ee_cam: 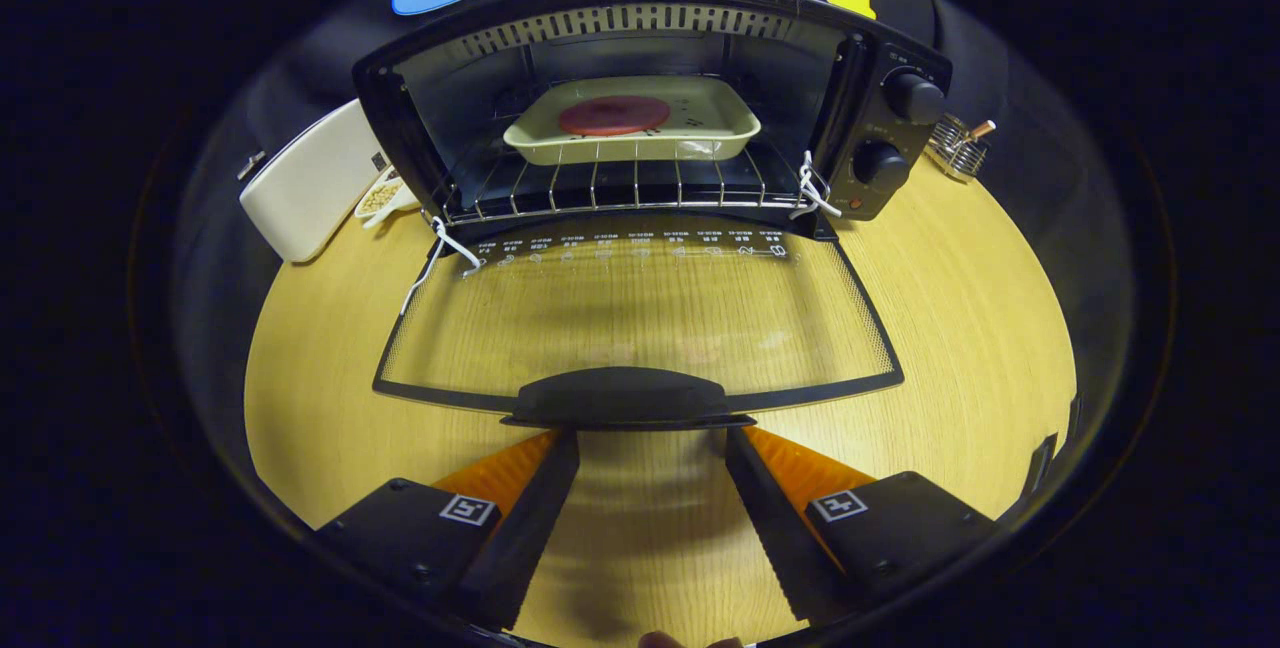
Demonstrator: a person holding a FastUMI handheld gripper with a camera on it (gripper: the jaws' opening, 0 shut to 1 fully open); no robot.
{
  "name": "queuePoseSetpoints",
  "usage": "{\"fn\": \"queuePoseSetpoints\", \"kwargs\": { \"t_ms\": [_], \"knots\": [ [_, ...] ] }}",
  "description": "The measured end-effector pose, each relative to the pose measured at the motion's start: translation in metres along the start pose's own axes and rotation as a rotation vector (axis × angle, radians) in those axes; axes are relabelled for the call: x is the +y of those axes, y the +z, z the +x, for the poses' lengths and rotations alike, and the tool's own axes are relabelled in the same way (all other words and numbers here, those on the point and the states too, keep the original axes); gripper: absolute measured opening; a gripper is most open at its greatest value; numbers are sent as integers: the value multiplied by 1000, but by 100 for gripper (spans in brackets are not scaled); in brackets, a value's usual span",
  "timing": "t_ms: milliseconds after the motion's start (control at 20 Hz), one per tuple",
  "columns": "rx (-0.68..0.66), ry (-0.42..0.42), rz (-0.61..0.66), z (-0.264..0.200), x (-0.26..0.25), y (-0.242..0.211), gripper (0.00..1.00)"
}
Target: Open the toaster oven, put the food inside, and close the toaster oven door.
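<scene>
Looking forward along the gripper [650, 438], the two fingers [535, 498] are seen spread apart, released and grasping nothing, with their tips set just under the dark handle [622, 396] of the toaster oven door [640, 313]. The door is dropped fully open, lying flat over the wooden bench [950, 328], whose grain is seen through its glass pane. Beyond the door the toaster oven [650, 108] stands with its cavity exposed. A cream tray [720, 123] is set on the wire rack [620, 190] inside the cavity, and a round reddish piece of food [613, 115] lies on the tray toward its left half. White cords [440, 253] are tied at both lower corners of the oven mouth, the left one trailing onto the bench. Two dark knobs [912, 96] are stacked on the control panel at the oven's right side. To the left of the oven a cream box-shaped appliance [310, 183] is placed, with a small white dish of beige grains [383, 196] tucked between it and the oven. To the right, a small wire holder [958, 150] is seen on the bench near the wall.
</scene>
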State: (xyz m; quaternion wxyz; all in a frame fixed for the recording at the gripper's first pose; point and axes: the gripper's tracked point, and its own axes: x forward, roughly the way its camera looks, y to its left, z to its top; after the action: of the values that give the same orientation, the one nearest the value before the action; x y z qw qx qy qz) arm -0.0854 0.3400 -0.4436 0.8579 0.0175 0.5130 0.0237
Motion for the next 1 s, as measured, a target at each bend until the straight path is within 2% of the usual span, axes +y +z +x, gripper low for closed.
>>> {"fn": "queuePoseSetpoints", "kwargs": {
  "t_ms": [600, 1000],
  "knots": [
    [-125, 58, -3, -51, 7, 27, 99],
    [-247, 70, -5, -71, 7, 84, 100]
  ]
}}
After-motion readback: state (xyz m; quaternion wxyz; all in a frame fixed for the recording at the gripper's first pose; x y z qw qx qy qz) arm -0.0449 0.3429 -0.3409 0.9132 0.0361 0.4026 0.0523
